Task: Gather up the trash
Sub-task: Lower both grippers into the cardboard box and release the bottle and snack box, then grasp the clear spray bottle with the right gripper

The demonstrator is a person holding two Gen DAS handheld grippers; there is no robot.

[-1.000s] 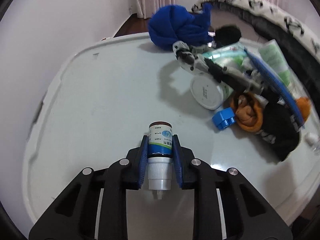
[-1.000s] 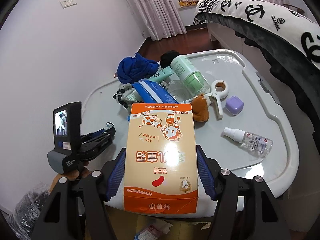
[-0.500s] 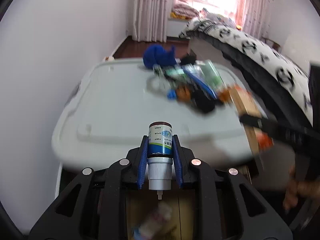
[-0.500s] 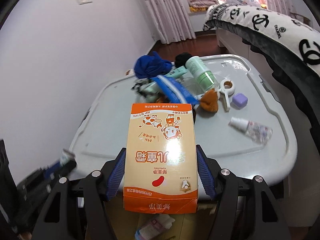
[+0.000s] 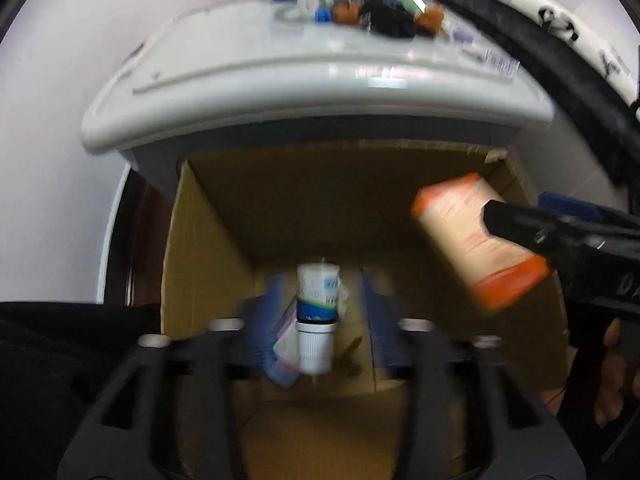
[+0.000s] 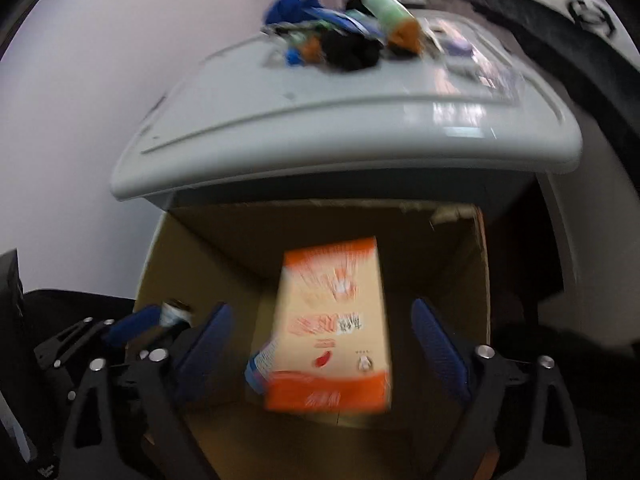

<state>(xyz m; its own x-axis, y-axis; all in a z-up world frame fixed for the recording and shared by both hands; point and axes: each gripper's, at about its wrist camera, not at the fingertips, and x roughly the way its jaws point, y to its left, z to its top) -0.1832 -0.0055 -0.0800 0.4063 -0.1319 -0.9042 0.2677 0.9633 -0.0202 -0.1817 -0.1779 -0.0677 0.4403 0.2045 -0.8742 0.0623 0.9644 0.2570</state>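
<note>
Above an open cardboard box (image 5: pixel 208 240) that sits on the floor against the grey table (image 5: pixel 320 76), we hold both claws over the opening. Both views are blurred by motion.

In the left wrist view, the left claw (image 5: pixel 318 320) has its blue pads spread apart, with a gap on each side of the small white bottle (image 5: pixel 316 312), so nothing presses it. The bottle shows at 6 o'clock, white cap toward the camera, over the inside of the box. At 3 o'clock the orange carton (image 5: pixel 476 240) appears tilted, with the black frame of the other claw crossing it.

In the right wrist view, the right claw (image 6: pixel 320 344) is also spread wide, its pads clear of the orange carton (image 6: pixel 332 328), which lies between them at 6 o'clock within the mouth of the cardboard box (image 6: pixel 160 264). We cannot tell whether the carton rests on the box floor. Something pale and blue pokes out from under its left edge.

At 12 o'clock on the table lies a blurred heap of clutter (image 6: pixel 344 36), including blue cloth, a green tube and dark fabric.
</note>
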